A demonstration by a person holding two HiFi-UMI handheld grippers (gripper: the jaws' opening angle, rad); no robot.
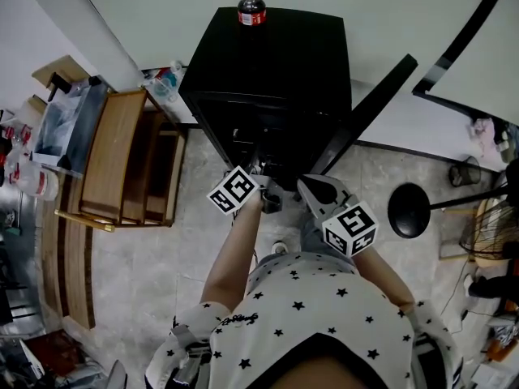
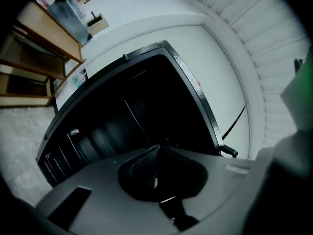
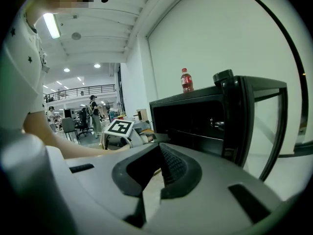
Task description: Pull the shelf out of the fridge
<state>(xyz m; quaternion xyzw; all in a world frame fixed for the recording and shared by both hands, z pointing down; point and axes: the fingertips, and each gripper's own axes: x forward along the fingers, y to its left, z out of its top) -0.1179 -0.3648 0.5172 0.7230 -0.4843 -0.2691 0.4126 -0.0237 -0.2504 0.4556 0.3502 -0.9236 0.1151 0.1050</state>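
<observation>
Head view: left gripper (image 1: 272,200) and right gripper (image 1: 303,182) hang just before the open black fridge (image 1: 268,63). Both have jaws pressed together, empty. The shelf (image 3: 198,135) sits inside the fridge, cola bottle (image 1: 251,5) on top.

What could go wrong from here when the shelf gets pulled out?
The cola bottle stands upright on top of the fridge; a hard tug on the shelf might shake it off. The left gripper and right gripper are both shut and empty, so they could bump the shelf rather than grasp it.
</observation>
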